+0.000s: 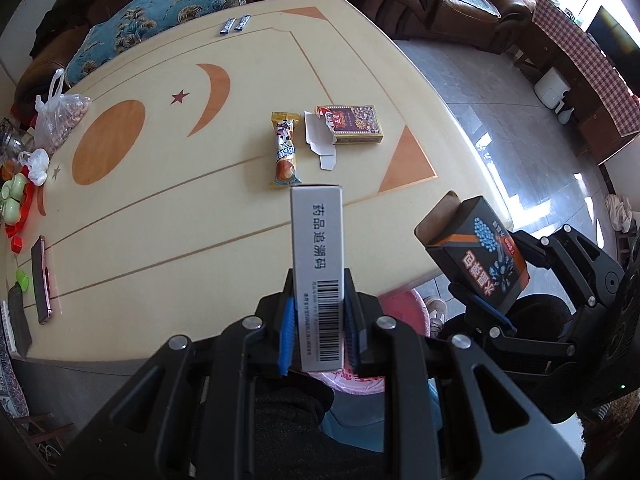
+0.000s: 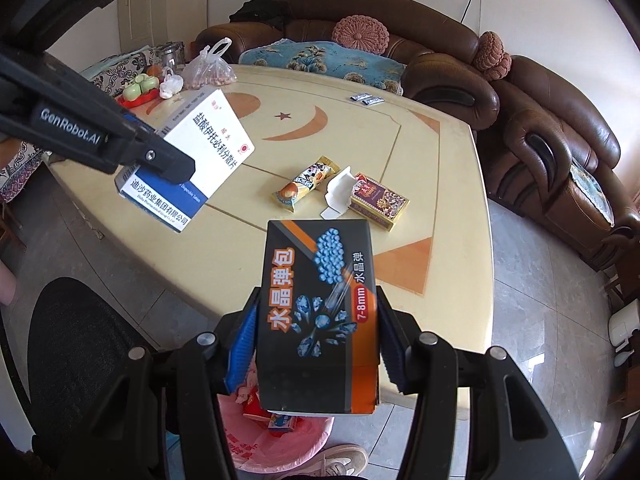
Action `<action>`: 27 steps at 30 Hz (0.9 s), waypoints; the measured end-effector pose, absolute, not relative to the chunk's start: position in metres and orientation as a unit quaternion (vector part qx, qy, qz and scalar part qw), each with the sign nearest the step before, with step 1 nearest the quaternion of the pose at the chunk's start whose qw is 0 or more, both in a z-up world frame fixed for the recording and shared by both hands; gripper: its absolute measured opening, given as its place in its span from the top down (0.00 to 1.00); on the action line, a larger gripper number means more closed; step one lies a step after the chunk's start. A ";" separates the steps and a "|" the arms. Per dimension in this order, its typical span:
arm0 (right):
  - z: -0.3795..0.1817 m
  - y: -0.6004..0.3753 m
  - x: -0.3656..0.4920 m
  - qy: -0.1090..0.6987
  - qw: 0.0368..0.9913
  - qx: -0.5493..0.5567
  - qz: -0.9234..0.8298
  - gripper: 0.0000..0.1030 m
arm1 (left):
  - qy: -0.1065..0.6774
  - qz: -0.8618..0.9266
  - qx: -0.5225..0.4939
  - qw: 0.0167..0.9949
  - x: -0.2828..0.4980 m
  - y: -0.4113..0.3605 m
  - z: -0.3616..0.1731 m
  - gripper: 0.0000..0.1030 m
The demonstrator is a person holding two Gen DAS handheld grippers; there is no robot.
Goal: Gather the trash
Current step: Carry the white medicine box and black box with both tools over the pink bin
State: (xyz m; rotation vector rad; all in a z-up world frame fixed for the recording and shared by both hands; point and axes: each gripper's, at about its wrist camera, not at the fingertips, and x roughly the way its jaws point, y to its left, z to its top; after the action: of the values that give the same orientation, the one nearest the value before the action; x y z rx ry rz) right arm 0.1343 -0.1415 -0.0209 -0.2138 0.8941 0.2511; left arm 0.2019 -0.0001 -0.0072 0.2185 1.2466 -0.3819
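We hold the medicine box (image 1: 318, 280) clamped in the left gripper (image 1: 318, 336) and the black box (image 2: 318, 312) in the right gripper (image 2: 316, 344); the pink bin (image 2: 276, 440) lies directly below, near us.

We see the pink-lined trash bin (image 2: 280, 440) mostly hidden behind the black-and-orange cardboard box (image 2: 320, 312); the two small dark sachets (image 1: 235, 24) are too small to read.
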 end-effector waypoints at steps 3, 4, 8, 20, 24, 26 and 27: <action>-0.017 -0.138 0.120 0.427 0.890 -0.104 0.121 0.50 | 0.566 -0.176 0.106 0.799 0.179 0.004 -0.010 0.79; -0.016 -0.136 0.115 0.426 0.890 -0.104 0.122 0.50 | 0.565 -0.179 0.104 0.799 0.173 0.005 -0.012 0.79; -0.016 -0.130 0.094 0.427 0.890 -0.103 0.123 0.50 | 0.565 -0.188 0.104 0.797 0.145 0.008 -0.027 0.79; -0.043 -0.120 0.046 0.451 0.880 -0.080 0.127 0.50 | 0.575 -0.218 0.115 0.780 0.081 0.008 -0.090 0.79; -0.059 -0.118 0.040 0.465 0.873 -0.072 0.131 0.50 | 0.588 -0.231 0.113 0.767 0.074 0.005 -0.114 0.79; -0.067 -0.119 0.039 0.472 0.869 -0.066 0.132 0.50 | 0.592 -0.236 0.109 0.763 0.072 0.004 -0.124 0.79; -0.071 -0.119 0.039 0.475 0.868 -0.063 0.131 0.50 | 0.595 -0.239 0.109 0.760 0.070 0.003 -0.130 0.79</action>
State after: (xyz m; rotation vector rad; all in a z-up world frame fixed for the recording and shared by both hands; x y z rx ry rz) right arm 0.0391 -0.1195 -0.0714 -0.1321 0.9943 0.2749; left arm 0.0704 0.0032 -0.1298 0.2369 1.2949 -0.5198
